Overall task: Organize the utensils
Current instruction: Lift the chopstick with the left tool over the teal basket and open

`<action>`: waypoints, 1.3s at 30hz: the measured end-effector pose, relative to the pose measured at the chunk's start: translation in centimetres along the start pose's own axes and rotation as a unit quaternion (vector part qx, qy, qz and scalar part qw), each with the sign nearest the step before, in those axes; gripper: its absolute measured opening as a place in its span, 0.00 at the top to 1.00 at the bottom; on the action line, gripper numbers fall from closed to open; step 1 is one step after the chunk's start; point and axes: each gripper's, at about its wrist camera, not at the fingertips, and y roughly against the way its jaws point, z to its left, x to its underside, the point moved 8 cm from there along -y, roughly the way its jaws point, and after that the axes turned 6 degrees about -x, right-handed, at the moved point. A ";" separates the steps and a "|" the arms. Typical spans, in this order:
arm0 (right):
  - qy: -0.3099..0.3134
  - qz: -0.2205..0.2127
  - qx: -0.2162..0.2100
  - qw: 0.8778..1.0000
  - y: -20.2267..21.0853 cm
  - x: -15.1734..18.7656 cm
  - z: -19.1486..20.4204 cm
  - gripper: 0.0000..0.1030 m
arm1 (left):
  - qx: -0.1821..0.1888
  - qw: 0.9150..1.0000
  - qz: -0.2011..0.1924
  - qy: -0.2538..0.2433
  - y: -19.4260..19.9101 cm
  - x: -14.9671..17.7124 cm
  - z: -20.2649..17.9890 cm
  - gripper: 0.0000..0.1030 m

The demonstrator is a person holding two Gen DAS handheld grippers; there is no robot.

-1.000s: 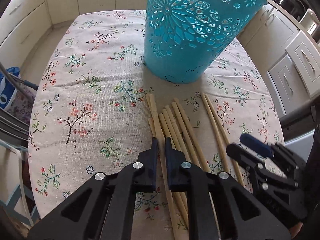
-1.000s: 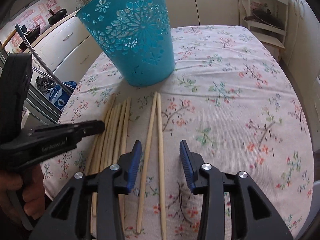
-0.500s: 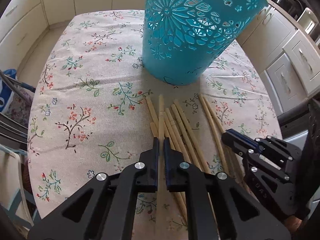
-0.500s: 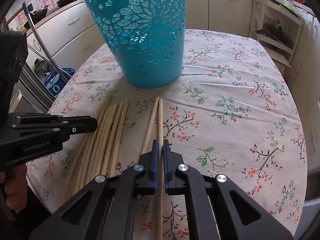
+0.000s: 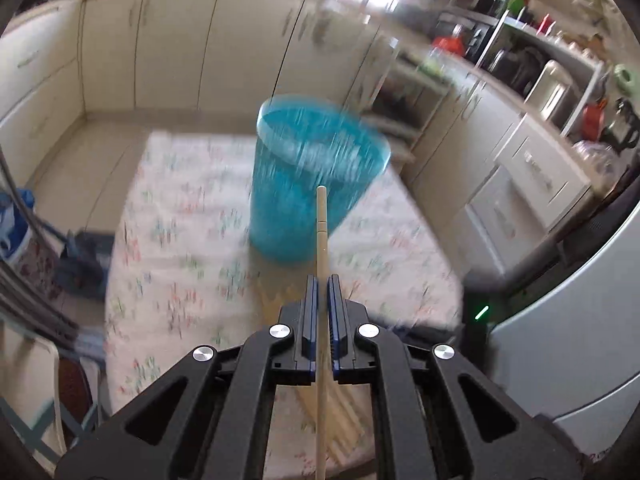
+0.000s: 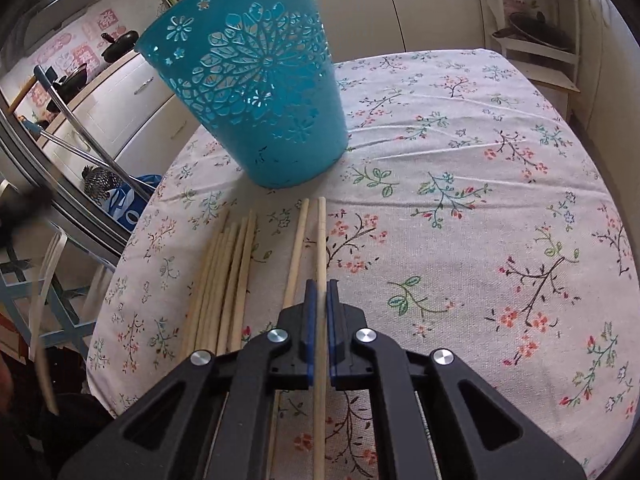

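Between each gripper's fingers (image 5: pixel 311 312) (image 6: pixel 308 312), a chopstick (image 5: pixel 321 220) (image 6: pixel 321 248) sits clamped.

I can read no text here; the pink signs (image 6: pixel 76 54) on my kitchen wall show characters too blurred to make out.

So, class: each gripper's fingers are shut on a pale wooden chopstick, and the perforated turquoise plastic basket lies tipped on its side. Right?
Not quite. The perforated turquoise plastic basket stands upright on the floral tablecloth, as the right wrist view shows. The left gripper and right gripper each hold a pale wooden chopstick.
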 end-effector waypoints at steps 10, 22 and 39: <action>-0.018 -0.009 -0.013 1.000 -0.5 -0.2 -0.2 0.95 | 0.010 0.980 -0.199 0.013 2.4 -15.2 -2.8 0.95; -0.031 -0.013 -0.026 0.999 -0.7 -0.5 -0.7 0.95 | -0.087 0.980 -0.177 0.019 -9.4 -15.3 -1.1 0.95; -0.019 -0.117 -0.038 0.992 3.6 -2.3 -0.7 0.95 | -0.168 0.971 -0.133 0.104 -3.3 -0.9 5.6 0.34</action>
